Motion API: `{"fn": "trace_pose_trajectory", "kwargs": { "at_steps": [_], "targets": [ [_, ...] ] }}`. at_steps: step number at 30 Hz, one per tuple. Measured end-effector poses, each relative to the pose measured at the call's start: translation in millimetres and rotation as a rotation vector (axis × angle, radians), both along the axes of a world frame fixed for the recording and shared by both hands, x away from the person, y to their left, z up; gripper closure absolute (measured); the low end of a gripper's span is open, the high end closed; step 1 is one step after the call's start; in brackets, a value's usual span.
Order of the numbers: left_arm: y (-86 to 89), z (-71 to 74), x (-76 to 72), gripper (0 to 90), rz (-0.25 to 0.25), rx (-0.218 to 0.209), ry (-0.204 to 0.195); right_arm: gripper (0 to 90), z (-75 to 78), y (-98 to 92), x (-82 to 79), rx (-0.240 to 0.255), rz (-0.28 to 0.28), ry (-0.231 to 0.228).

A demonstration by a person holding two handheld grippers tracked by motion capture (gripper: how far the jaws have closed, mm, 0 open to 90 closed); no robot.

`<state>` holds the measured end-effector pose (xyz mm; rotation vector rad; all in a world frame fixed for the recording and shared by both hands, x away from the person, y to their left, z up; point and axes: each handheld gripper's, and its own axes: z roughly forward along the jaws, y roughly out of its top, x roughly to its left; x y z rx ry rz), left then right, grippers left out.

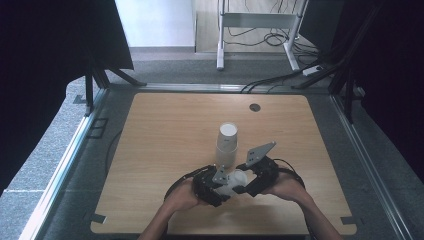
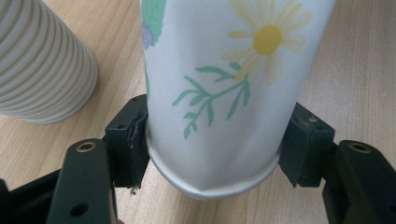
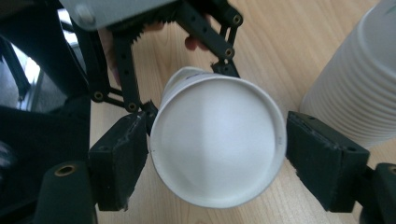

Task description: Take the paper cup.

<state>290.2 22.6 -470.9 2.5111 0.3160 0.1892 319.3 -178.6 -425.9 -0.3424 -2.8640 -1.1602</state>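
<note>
A white paper cup (image 2: pixel 224 93) printed with a yellow daisy and green sprigs lies sideways above the table, near its front edge. My left gripper (image 2: pixel 215 144) is shut on its narrower end, with a pad pressed on each side. The cup's wide round end (image 3: pixel 217 140) faces my right gripper (image 3: pixel 217 149), whose pads stand close beside the rim without squeezing it. From the high view, the left gripper (image 1: pixel 220 187) and right gripper (image 1: pixel 245 182) meet at the cup (image 1: pixel 234 181). Behind the cup I see the left gripper (image 3: pixel 184 88).
An upside-down stack of ribbed white cups (image 1: pixel 227 145) stands on the wooden table (image 1: pixel 165 130) just beyond the grippers, also seen as the stack (image 2: pixel 42 65) and the stack (image 3: pixel 359 88). A dark round grommet (image 1: pixel 255 107) sits near the far edge. Dark frames flank the table.
</note>
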Motion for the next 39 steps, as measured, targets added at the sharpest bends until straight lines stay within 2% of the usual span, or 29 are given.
{"fn": "trace_pose_trajectory", "kwargs": {
  "at_steps": [7,13,14,20,24,32,39],
  "targets": [
    [-4.8,-0.5,-2.1,34.1,-0.01,0.026,0.005,25.5,-7.5,7.2,-2.1,-0.055,0.012,0.008],
    [-7.2,-1.1,-2.9,34.1,-0.022,0.033,0.01,31.2,-11.6,11.3,-3.2,-0.083,0.041,0.011],
    [-7.5,-1.2,-3.1,34.1,-0.023,0.036,0.009,33.7,-12.0,12.0,-3.9,-0.084,0.044,0.013],
    [-8.9,-2.6,-3.5,34.1,-0.025,0.037,0.015,35.5,-11.9,11.6,-3.8,-0.09,0.043,0.022],
    [-8.1,-1.9,-2.7,30.8,-0.024,0.022,0.021,36.7,-11.2,10.5,-3.7,-0.078,0.034,0.036],
    [0.3,2.8,3.4,14.4,0.017,-0.081,0.057,36.9,-5.0,1.6,-0.5,-0.013,0.007,0.037],
    [9.2,11.4,5.5,7.2,0.029,-0.195,0.079,36.9,2.3,-8.3,1.2,0.054,-0.018,0.032]
  ]
}}
